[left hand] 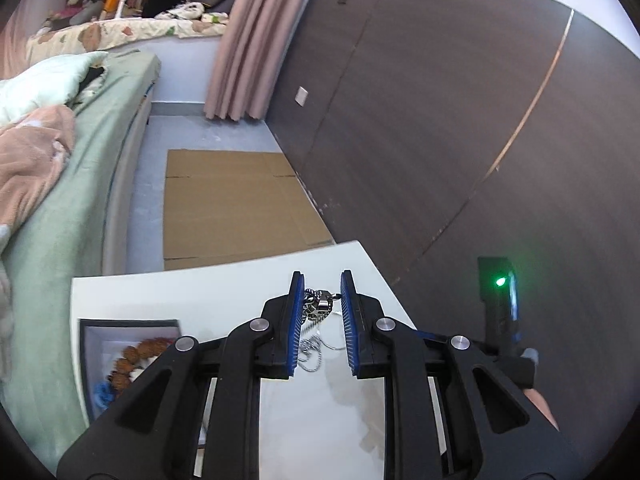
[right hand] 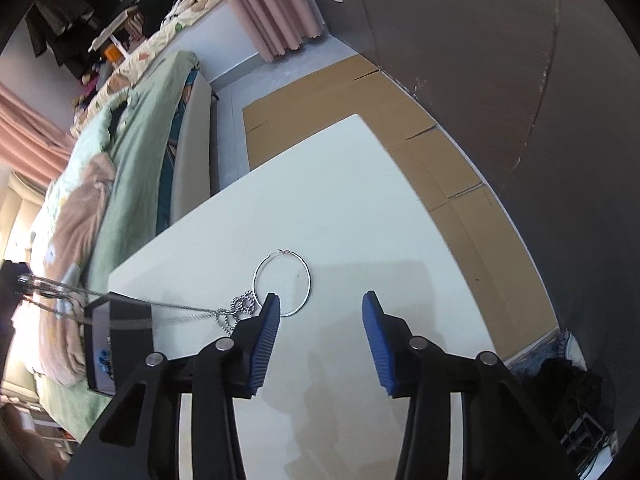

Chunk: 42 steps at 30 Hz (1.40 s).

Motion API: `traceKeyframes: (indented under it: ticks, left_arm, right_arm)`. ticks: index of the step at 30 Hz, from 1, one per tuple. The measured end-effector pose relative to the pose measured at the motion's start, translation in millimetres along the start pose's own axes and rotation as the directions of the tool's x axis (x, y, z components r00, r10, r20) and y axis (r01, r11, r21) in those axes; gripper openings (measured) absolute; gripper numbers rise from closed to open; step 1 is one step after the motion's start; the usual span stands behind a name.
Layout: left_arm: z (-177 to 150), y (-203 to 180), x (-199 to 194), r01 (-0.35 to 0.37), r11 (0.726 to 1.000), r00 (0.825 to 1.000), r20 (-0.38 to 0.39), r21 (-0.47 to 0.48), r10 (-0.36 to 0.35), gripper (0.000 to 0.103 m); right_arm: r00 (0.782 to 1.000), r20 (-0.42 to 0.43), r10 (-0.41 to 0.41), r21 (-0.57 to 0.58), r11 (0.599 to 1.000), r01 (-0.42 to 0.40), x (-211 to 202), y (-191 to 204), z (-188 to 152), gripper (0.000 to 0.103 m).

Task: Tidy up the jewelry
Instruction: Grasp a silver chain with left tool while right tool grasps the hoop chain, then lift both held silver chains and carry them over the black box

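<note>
My left gripper [left hand: 321, 282] holds a silver chain necklace [left hand: 319, 307] with a metal pendant between its blue pads; the chain hangs down to the white table [left hand: 224, 292]. In the right wrist view the same chain [right hand: 180, 307] stretches taut from the left edge to a small pile at the table. A thin silver hoop [right hand: 282, 282] lies flat on the table [right hand: 360, 208]. My right gripper [right hand: 320, 300] is open and empty, just short of the hoop; its left pad overlaps the hoop's near edge.
A dark open jewelry box [left hand: 120, 360] with brown beads and a blue item sits at the table's left; it also shows in the right wrist view [right hand: 116, 344]. Bed [left hand: 60, 200] to the left, flattened cardboard [left hand: 236, 208] on the floor, dark wall panel [left hand: 440, 120] to the right.
</note>
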<state>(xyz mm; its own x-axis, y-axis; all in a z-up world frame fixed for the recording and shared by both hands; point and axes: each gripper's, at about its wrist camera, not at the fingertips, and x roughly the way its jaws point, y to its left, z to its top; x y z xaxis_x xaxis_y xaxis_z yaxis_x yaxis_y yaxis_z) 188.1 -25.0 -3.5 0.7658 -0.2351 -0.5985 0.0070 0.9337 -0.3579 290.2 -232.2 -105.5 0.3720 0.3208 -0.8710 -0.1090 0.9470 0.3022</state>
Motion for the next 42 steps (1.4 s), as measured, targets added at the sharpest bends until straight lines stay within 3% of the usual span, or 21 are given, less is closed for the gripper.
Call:
traceKeyframes:
  ticks: [7, 16, 24, 25, 26, 28, 34, 42]
  left_arm:
    - [8.1, 24.6, -25.6, -0.016, 0.999, 0.999, 0.049, -0.044, 0.018, 0.019]
    - [11.5, 43.3, -45.1, -0.027, 0.997, 0.996, 0.08, -0.072, 0.032, 0.019]
    - [9.5, 55.9, -55.7, -0.039, 0.995, 0.995, 0.091, -0.091, 0.048, 0.019]
    - [9.1, 56.8, -56.6, -0.04, 0.995, 0.995, 0.092, -0.092, 0.049, 0.019]
    - [9.2, 58.0, -57.6, -0.042, 0.995, 0.994, 0.094, -0.093, 0.05, 0.019]
    - [11.1, 59.4, -61.2, -0.046, 0.994, 0.993, 0.102, -0.097, 0.056, 0.019]
    - [19.1, 55.1, -77.8, -0.054, 0.995, 0.989, 0.132, -0.085, 0.065, 0.019]
    - [43.7, 35.9, -116.6, -0.13, 0.991, 0.973, 0.19, -0.025, 0.133, 0.019]
  right_arm:
    - [0.997, 0.026, -0.073, -0.081, 0.994, 0.075, 24.5, 27.2, 2.2, 0.03]
    - [0.994, 0.07, -0.086, -0.148, 0.984, 0.095, 44.0, 38.2, 10.6, 0.029]
    - [0.983, 0.122, -0.139, -0.254, 0.953, 0.167, 56.2, 53.6, 10.1, 0.029]
    - [0.98, 0.13, -0.15, -0.27, 0.946, 0.181, 56.7, 55.7, 9.1, 0.024]
    - [0.977, 0.136, -0.164, -0.28, 0.94, 0.197, 56.7, 56.8, 9.0, 0.013]
    - [0.985, 0.112, -0.129, -0.266, 0.952, 0.154, 55.3, 53.2, 10.2, 0.003]
    - [1.0, 0.022, 0.005, -0.129, 0.992, -0.002, 44.8, 35.0, 13.9, 0.002]
    - [0.989, 0.043, 0.143, -0.141, 0.981, -0.136, 6.7, 56.5, 3.2, 0.002]
